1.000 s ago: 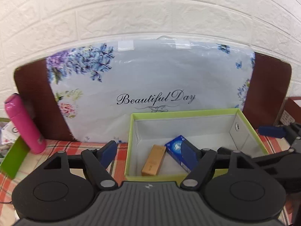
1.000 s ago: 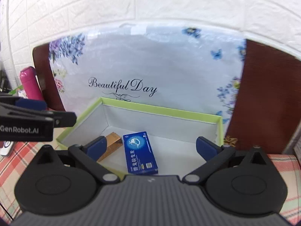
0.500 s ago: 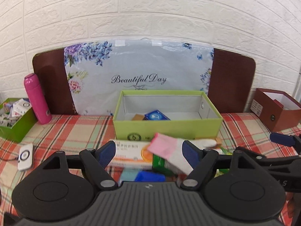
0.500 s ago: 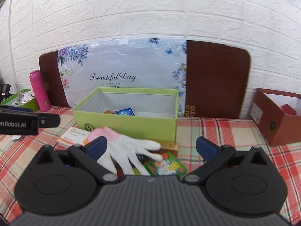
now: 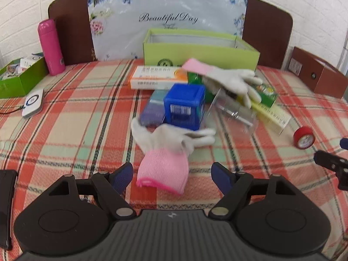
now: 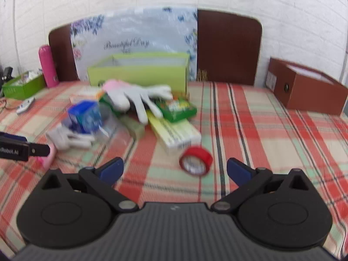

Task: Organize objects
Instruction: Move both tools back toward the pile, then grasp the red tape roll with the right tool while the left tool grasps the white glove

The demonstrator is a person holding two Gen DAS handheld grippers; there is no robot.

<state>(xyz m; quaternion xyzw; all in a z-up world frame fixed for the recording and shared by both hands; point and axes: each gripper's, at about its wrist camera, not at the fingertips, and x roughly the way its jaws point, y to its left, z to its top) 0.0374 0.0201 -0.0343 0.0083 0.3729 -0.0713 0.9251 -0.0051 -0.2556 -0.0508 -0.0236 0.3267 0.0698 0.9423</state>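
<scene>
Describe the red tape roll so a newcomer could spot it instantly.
Start at the lime-green box at the back of the plaid tablecloth, then come forward past the pile of cartons and gloves. The red tape roll lies alone at the pile's near right edge: the only round, red thing there.

The left gripper (image 5: 173, 175) is held with jaws wide apart over a plaid cloth (image 5: 65, 130), a pink-cuffed glove (image 5: 167, 152) lying between its fingertips, untouched, near a blue box (image 5: 184, 106).

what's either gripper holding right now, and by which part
Nothing. The left gripper is open near the glove; the right gripper is open near the red tape.
</scene>
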